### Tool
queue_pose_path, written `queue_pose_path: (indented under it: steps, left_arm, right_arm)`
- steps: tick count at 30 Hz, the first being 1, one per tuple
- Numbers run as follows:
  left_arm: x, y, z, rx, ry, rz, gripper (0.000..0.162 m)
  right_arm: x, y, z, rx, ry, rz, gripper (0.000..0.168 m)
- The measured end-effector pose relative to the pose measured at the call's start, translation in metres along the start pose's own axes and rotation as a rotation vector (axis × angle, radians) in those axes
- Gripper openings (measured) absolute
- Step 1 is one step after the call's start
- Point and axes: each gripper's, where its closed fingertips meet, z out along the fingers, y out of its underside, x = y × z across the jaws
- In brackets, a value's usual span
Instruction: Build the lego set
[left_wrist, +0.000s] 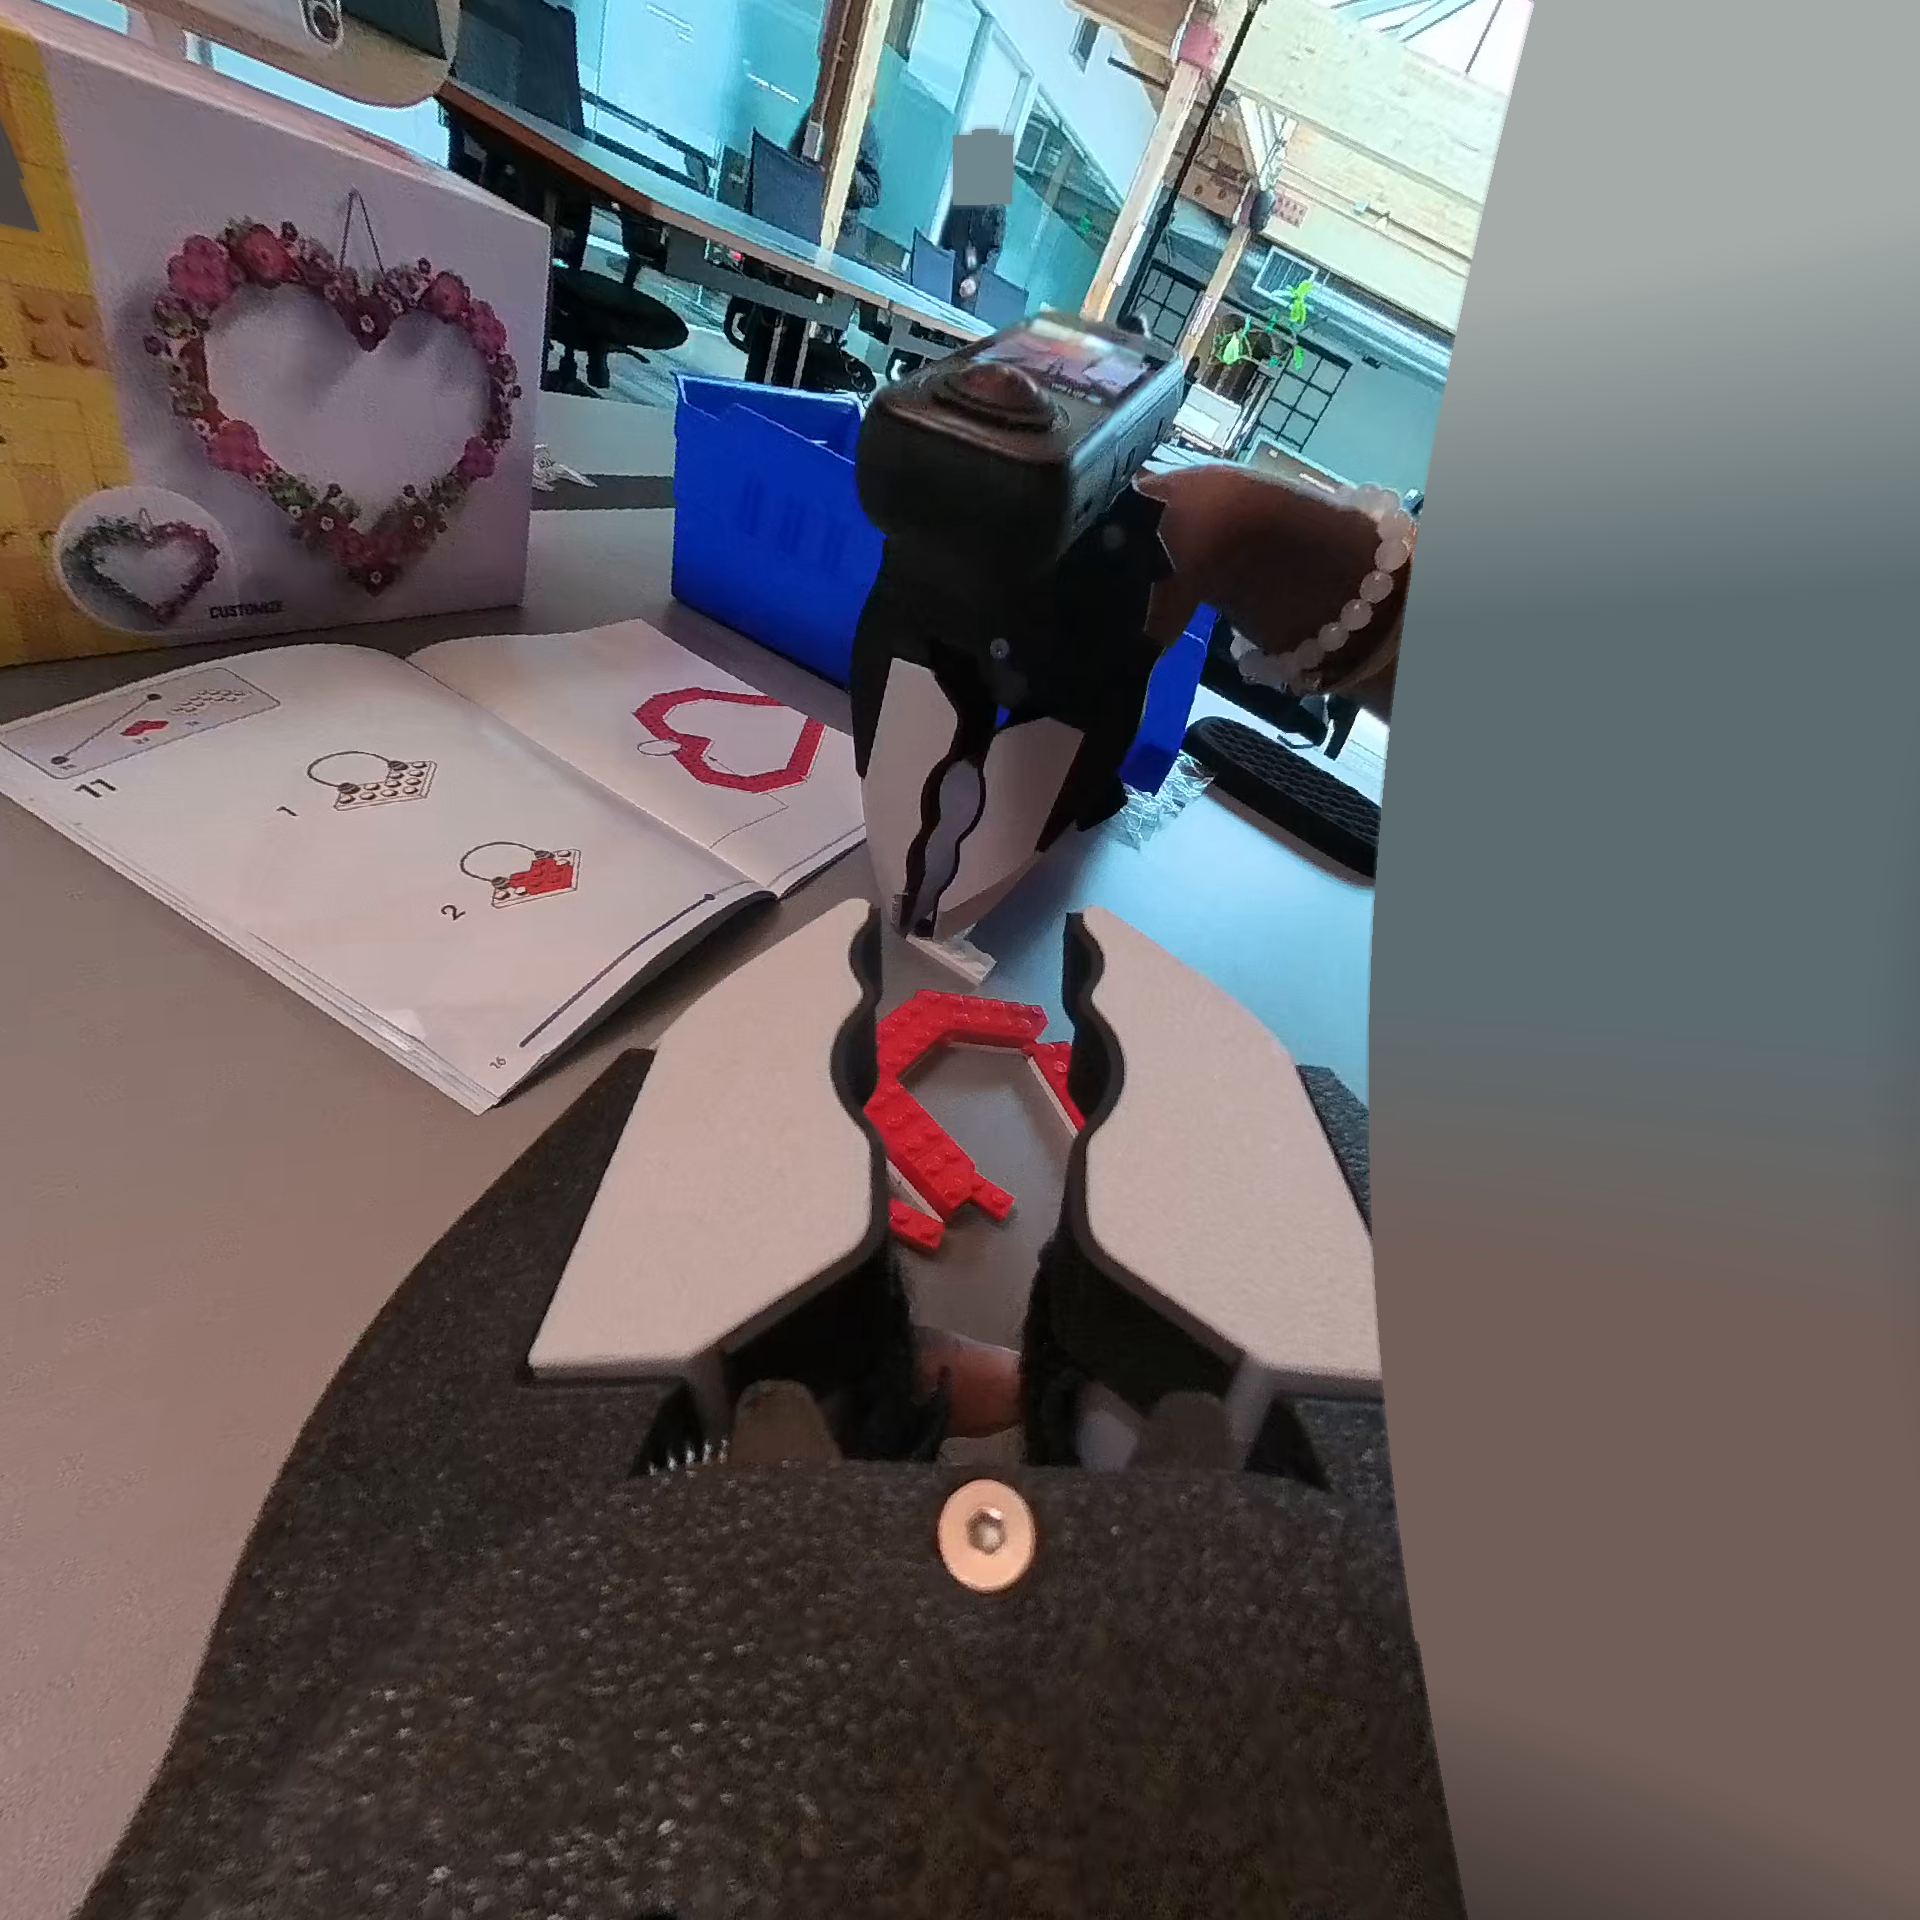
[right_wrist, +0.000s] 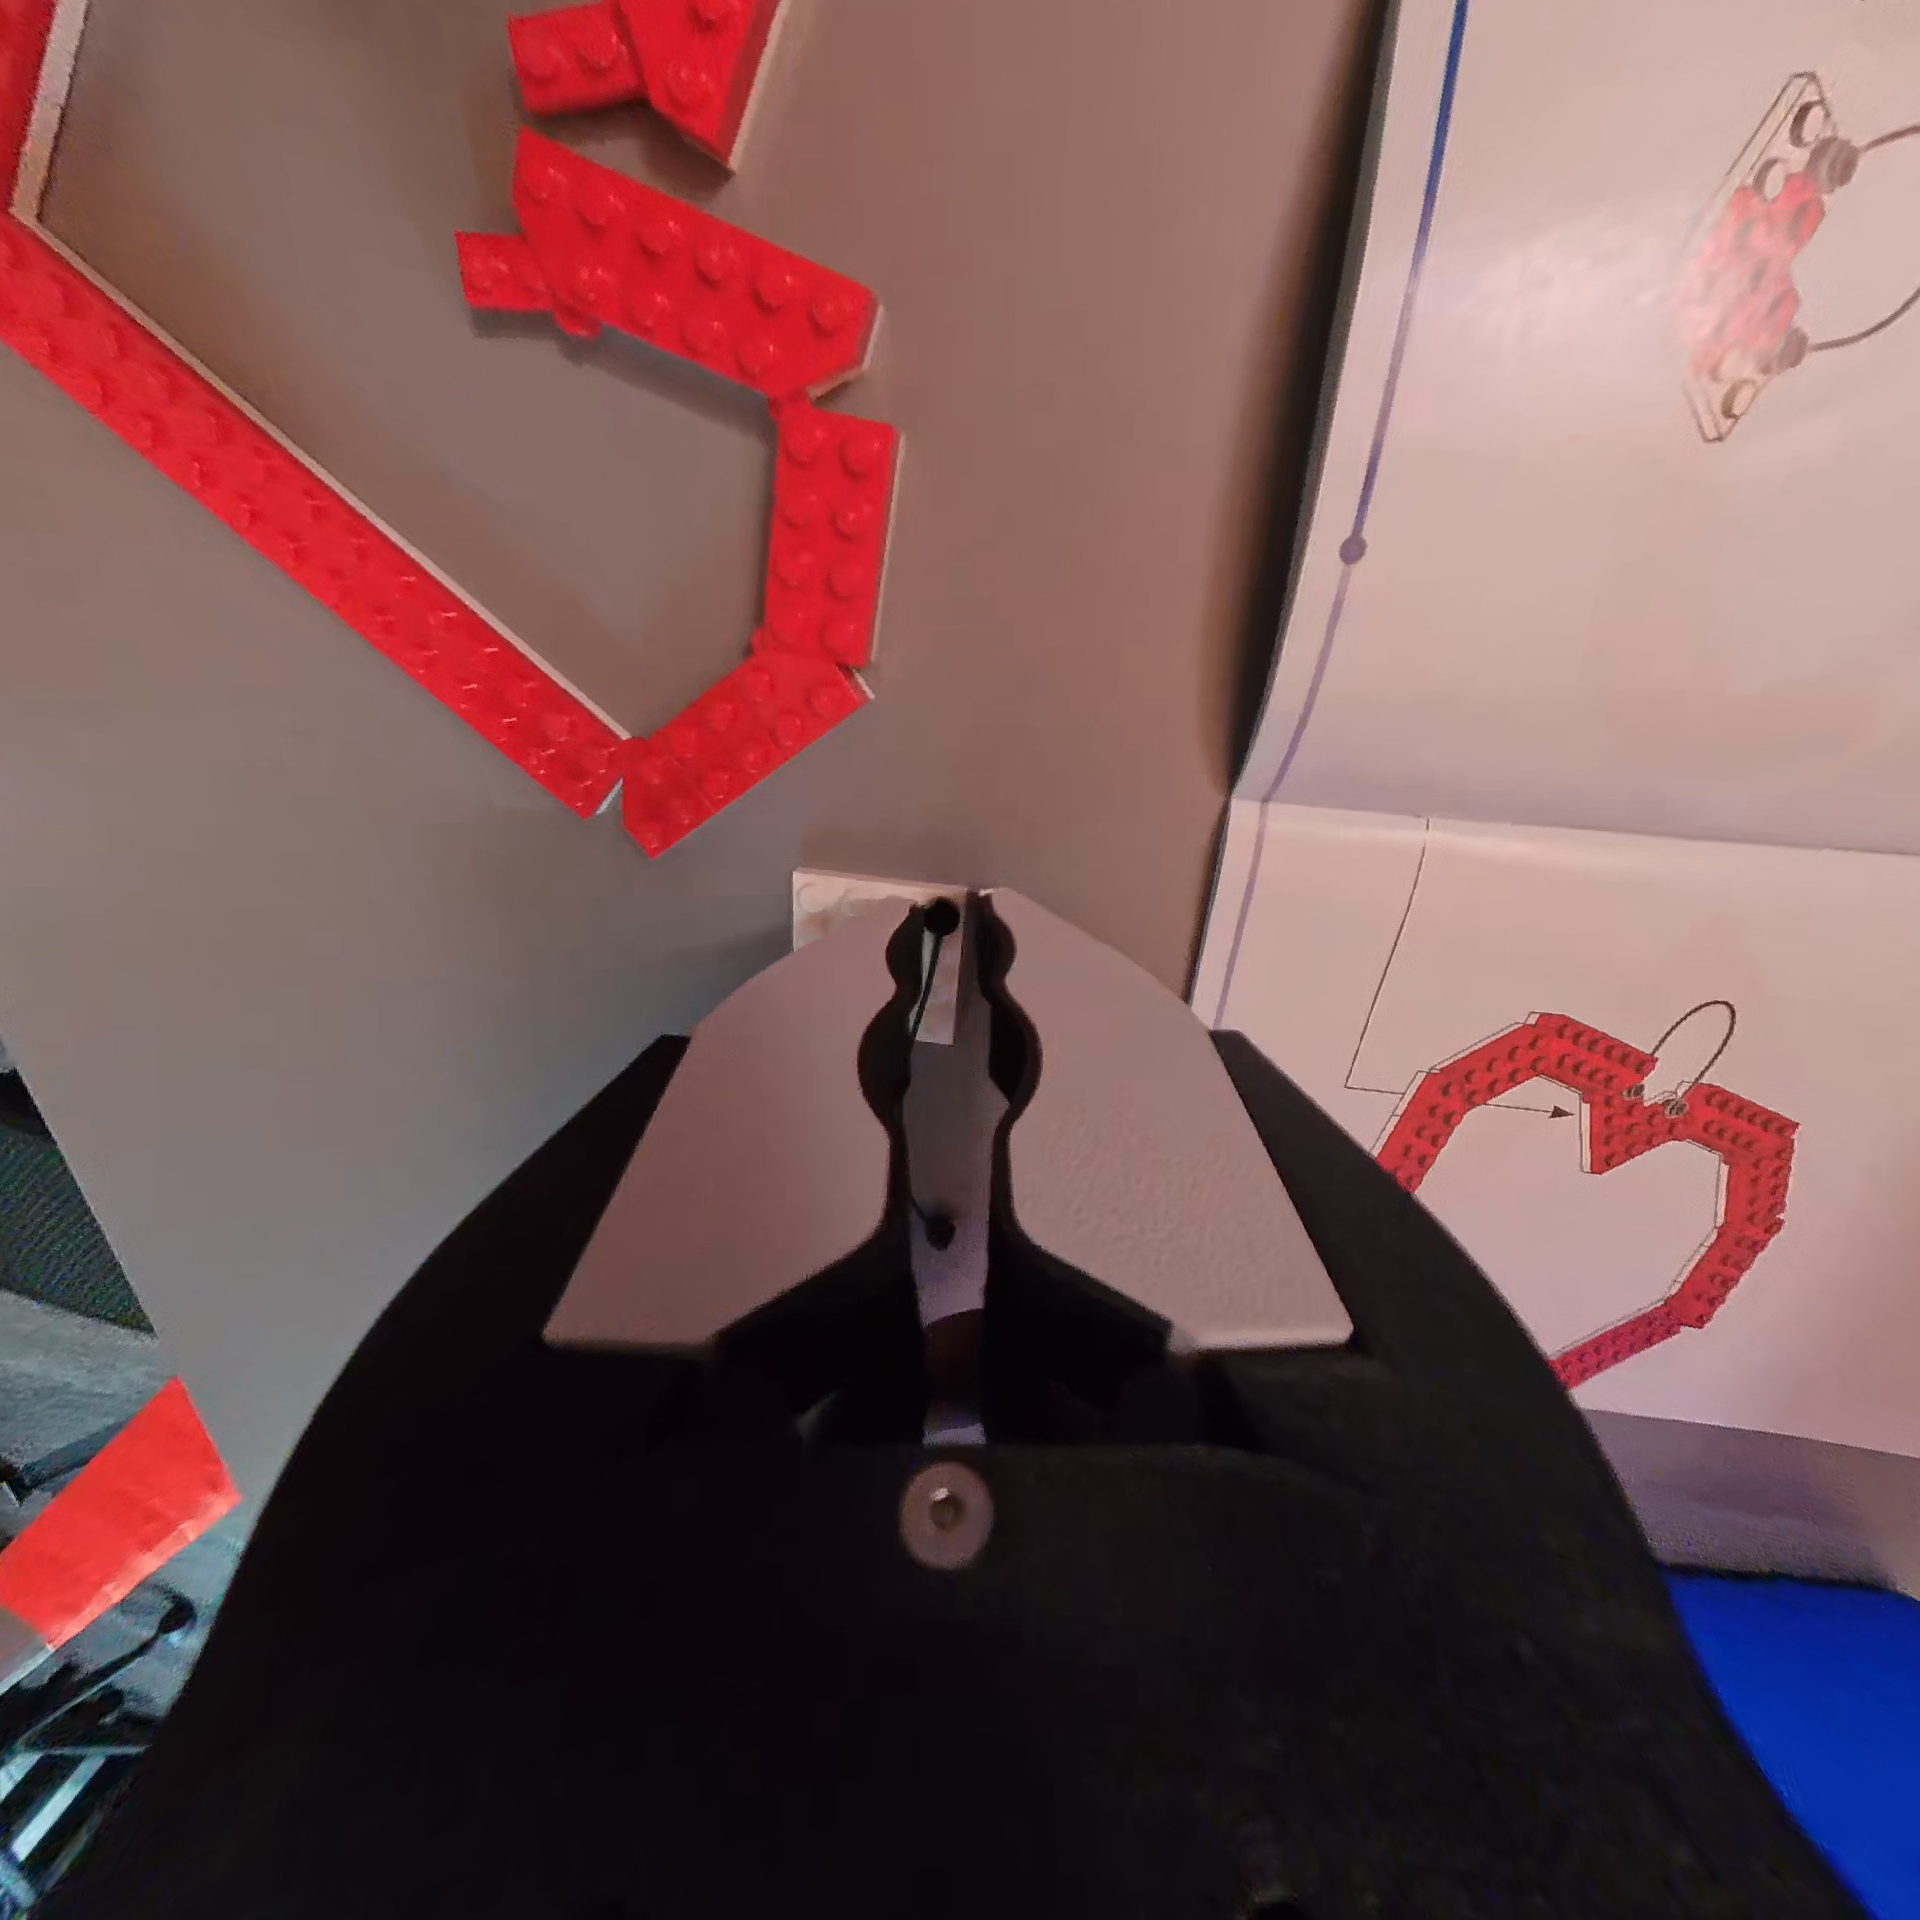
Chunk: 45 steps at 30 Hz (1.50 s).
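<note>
blue bin (left_wrist: 769, 540) | contents hidden | right gripper (right_wrist: 961, 902) pinching white plate (right_wrist: 831, 909)

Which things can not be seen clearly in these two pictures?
- White plate: right wrist view, mostly hidden behind the right hand-held gripper; whether it is gripped is unclear.
- Red heart frame: left wrist view, its sides hidden by the left hand-held gripper; right wrist view, cut off by the top and left edges.
- Blue bin: contents hidden by its wall.
</note>
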Motion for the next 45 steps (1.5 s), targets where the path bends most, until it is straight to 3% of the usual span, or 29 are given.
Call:
queue_pose_path:
  steps: [23, 45]
  left_arm:
    - [-0.001, 0.003, 0.001, -0.015, -0.004, 0.001, 0.032]
    - [-0.001, 0.003, 0.001, -0.013, -0.004, -0.004, 0.032]
  right_arm:
    - [0.001, -0.001, -0.013, 0.069, 0.039, 0.014, 0.016]
    - [0.01, -0.009, -0.011, 0.115, 0.096, 0.062, 0.0]
